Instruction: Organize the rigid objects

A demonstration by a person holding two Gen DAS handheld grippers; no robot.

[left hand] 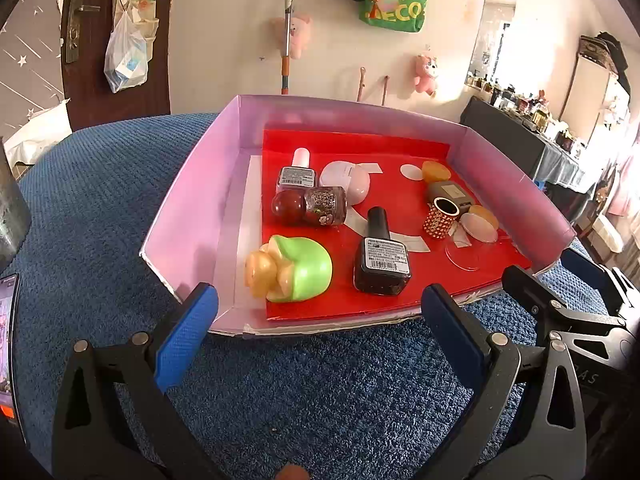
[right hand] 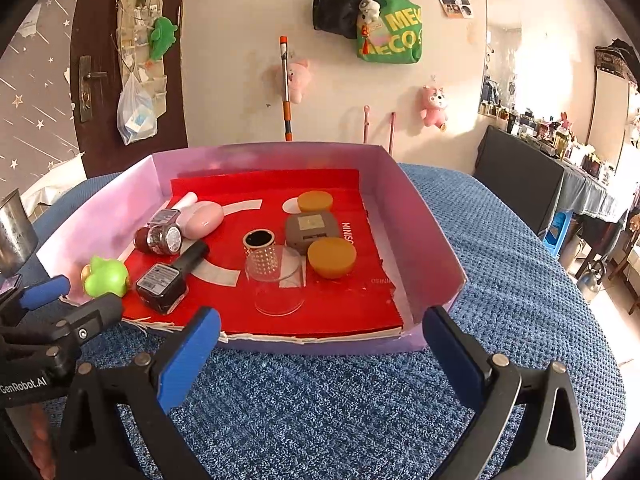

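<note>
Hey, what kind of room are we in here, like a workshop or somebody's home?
Most likely a lived-in home, perhaps a bedroom. Pink plush toys and a green tote bag hang on the wall, a side table is crowded with small bottles, and the pink tray sits on a blue knitted cover.

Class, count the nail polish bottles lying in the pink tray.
3. A black-capped bottle lies near the front, a dark red glitter bottle behind it, and a white-capped bottle lies farthest back. None seems hidden.

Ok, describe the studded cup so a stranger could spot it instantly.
Look in the pink tray on the blue cloth, on its red liner. Near the middle, beside a grey case, stands a small cup. Only it has a gold rim and studded sides.
</note>
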